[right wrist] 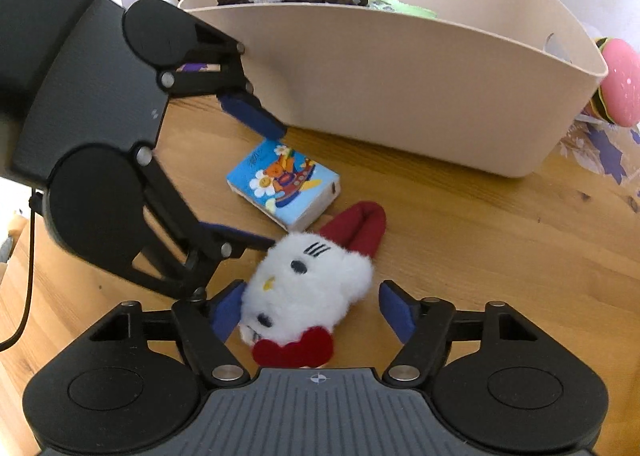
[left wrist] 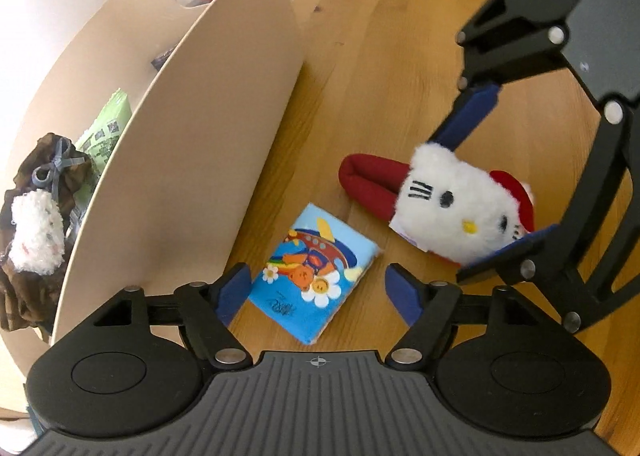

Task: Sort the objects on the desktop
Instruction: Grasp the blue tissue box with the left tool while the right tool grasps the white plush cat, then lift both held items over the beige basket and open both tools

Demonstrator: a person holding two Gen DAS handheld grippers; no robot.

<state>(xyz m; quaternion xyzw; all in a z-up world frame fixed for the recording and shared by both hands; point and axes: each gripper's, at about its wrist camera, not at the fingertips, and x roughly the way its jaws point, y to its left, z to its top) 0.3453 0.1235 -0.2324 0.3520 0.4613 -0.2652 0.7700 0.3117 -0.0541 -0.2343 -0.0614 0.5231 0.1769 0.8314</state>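
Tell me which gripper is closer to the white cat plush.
Right. The right gripper is open with the white cat plush between its fingers. The left gripper is open astride the blue tissue pack, beside the plush.

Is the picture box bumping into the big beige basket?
Apart. In the right wrist view, bare wooden table shows between the picture box and the wall of the beige basket.

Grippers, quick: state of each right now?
Left gripper: open, astride the blue cartoon tissue pack.
Right gripper: open around the white plush cat toy, not clamped.
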